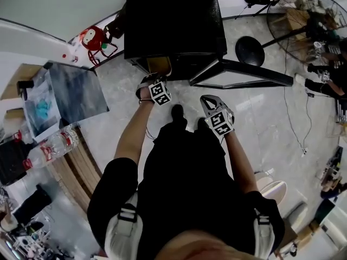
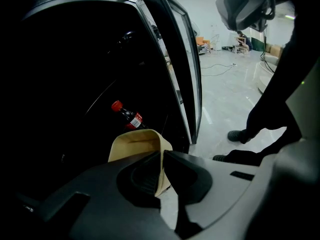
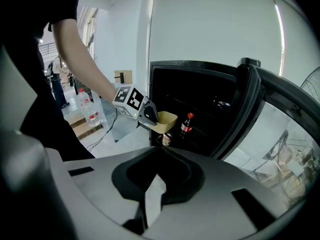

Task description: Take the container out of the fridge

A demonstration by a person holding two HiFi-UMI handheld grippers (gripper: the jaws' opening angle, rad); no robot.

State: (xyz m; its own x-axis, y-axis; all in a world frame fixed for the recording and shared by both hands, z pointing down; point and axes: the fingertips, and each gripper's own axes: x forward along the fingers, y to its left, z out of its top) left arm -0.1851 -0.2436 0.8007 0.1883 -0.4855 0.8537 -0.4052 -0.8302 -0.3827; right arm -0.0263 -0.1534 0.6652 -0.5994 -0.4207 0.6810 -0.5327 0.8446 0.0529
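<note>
The container [image 2: 136, 145] is a beige open tub, held at the mouth of the black fridge [image 1: 173, 20]. My left gripper [image 2: 162, 156] is shut on the tub's side wall, with the wall pinched between the jaws. In the right gripper view the left gripper [image 3: 145, 115] holds the container [image 3: 166, 120] just in front of the dark fridge opening [image 3: 200, 99]. In the head view the container [image 1: 162, 66] shows at the fridge's front edge beyond the left gripper [image 1: 156, 80]. My right gripper [image 1: 218, 118] hangs back over the floor, and its jaws [image 3: 161, 150] are shut on nothing.
The fridge door [image 1: 244, 72] stands open to the right. A cola bottle [image 2: 127, 115] lies inside the fridge, and a small can [image 3: 166, 140] sits lower down. Water bottles [image 1: 51, 145] rest on a wooden bench at left. A fan [image 1: 309, 20] stands at the back right.
</note>
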